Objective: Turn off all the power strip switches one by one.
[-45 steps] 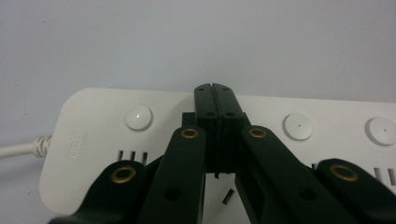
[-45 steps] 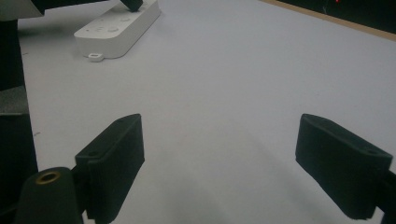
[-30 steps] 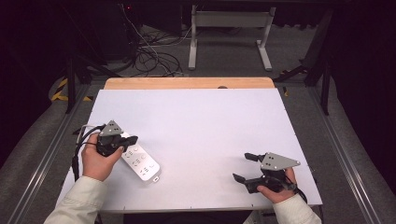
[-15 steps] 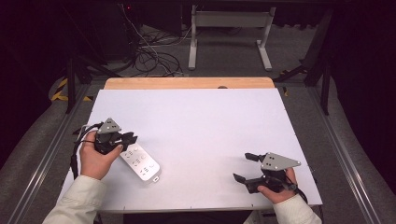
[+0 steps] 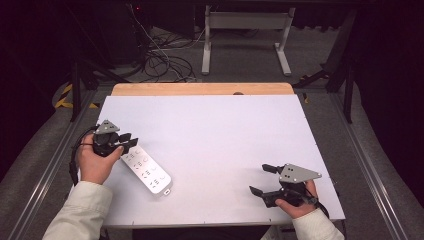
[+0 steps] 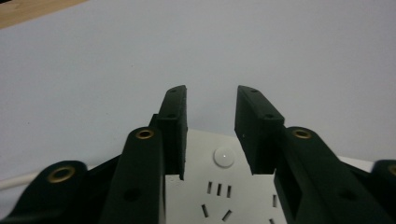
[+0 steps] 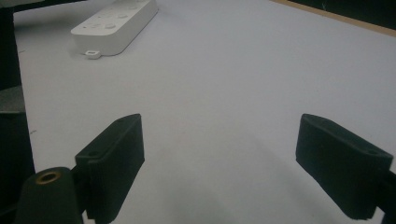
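A white power strip (image 5: 148, 170) lies slantwise on the left part of the white table (image 5: 225, 130). My left gripper (image 5: 131, 141) hovers over the strip's far-left end, jaws a little apart and closed on nothing. In the left gripper view the left gripper (image 6: 210, 100) frames the strip (image 6: 224, 186), whose round button and socket slots show below. Near the front right edge my right gripper (image 5: 258, 179) stands wide open over bare table. The right gripper view shows the right gripper (image 7: 222, 128) with nothing between its jaws and the strip (image 7: 116, 21) far off.
A thin white cable (image 6: 9, 182) leads off from the strip's end. A wooden strip (image 5: 200, 89) borders the table's far edge. Beyond it are cables on the floor (image 5: 160, 60) and a metal stand (image 5: 245, 35). Rails run along both sides of the table.
My left gripper has drawn back a little to the left and away, toward the strip's far end. The strip and my right gripper have stayed put.
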